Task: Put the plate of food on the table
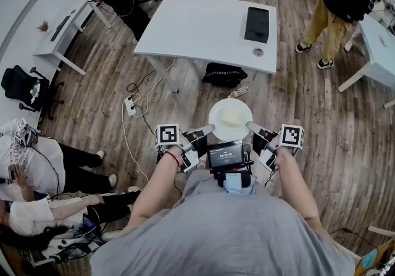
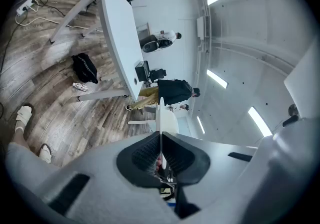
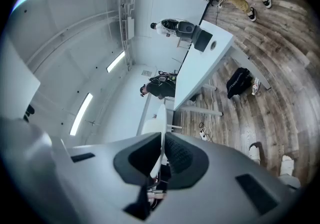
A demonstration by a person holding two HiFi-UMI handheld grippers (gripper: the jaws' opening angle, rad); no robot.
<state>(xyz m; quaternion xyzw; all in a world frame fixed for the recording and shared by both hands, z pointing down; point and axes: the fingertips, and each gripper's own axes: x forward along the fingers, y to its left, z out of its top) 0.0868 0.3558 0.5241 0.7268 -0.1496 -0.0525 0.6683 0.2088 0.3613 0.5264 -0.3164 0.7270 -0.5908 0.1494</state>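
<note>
The plate (image 1: 230,119) is white and round and carries a pale portion of food (image 1: 231,115). It is held level in the air above the wood floor (image 1: 185,108), just in front of the person's chest. The plate is on the near side of the white tabletop (image 1: 197,28) and well apart from it.

The left claw (image 1: 207,129) is closed on the plate's left rim. In the left gripper view the rim stands edge-on between the ribbed black pads, with both jaws pressed against it. The right claw (image 1: 252,126) is closed on the right rim in the same way.

A display unit (image 1: 226,155) sits between the claws, near the person. Its lit characters are too small to read.

A flat black device (image 1: 257,24) lies on the far right of the tabletop. A black bag (image 1: 224,75) lies on the floor beside the tabletop's near edge.
</note>
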